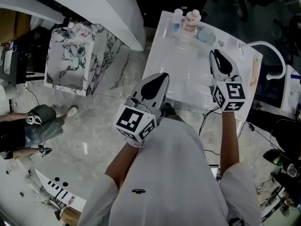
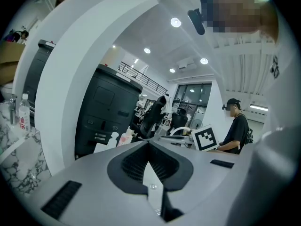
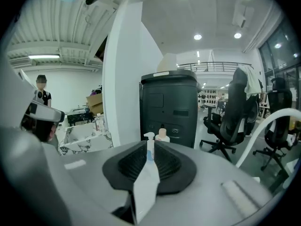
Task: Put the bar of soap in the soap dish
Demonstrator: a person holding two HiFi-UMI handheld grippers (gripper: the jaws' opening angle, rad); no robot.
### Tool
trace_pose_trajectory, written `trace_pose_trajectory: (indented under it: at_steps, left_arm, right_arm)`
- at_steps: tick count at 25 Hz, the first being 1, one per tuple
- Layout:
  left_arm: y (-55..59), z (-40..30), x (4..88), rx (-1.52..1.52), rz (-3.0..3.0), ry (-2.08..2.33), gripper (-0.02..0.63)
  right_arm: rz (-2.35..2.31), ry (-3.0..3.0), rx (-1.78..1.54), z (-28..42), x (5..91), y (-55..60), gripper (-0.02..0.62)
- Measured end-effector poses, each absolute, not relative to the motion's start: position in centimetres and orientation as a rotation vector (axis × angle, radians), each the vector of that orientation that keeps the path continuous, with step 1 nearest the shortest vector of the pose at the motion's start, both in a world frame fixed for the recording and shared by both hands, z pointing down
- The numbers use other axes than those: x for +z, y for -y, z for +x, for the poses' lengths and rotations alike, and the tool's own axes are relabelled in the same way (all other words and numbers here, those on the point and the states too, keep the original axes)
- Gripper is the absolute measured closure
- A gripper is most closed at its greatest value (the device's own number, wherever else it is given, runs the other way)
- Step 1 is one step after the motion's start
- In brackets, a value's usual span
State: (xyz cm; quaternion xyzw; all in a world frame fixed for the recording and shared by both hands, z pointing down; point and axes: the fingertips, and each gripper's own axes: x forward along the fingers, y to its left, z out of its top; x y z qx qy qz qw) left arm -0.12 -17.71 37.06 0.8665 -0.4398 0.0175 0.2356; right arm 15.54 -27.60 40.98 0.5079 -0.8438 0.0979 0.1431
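Note:
Both grippers hang raised above the white table (image 1: 188, 74), each pointing towards its far end. My left gripper (image 1: 163, 75) (image 2: 148, 144) is shut, nothing between its jaws. My right gripper (image 1: 212, 52) (image 3: 149, 142) has its jaws together too, holding nothing. At the table's far end stand a pump bottle (image 1: 177, 16) (image 3: 150, 147) and a pinkish bottle (image 1: 192, 18) (image 3: 162, 135). Beside them lies a pale bluish dish-like thing (image 1: 205, 34); I cannot tell whether it is the soap dish. No bar of soap can be made out in any view.
A marble-patterned cabinet (image 1: 70, 60) with small bottles on top stands left of the table. A white pillar (image 3: 122, 79) and a black bin (image 3: 169, 107) rise behind the table, with office chairs (image 3: 235, 117) to the right. People stand at the left (image 1: 28, 126).

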Motion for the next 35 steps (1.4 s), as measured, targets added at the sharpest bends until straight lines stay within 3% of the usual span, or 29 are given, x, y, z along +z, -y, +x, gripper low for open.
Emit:
trace_pose_trajectory:
  at_steps: [11, 24, 35]
  left_arm:
    - [16.0, -0.6, 35.1, 0.004, 2.400, 1.241, 0.597]
    - [15.0, -0.9, 33.6, -0.022, 2.440, 1.274, 0.597]
    - [14.7, -0.9, 32.6, -0.037, 2.466, 1.290, 0.597]
  right_arm:
    - [1.524, 2.526, 0.266, 14.8, 35.5, 22.0, 0.583]
    - [1.627, 2.607, 0.107, 14.9, 29.2, 17.2, 0.583]
    - [1.728, 2.578, 0.090, 16.3, 29.0, 14.9, 0.583]
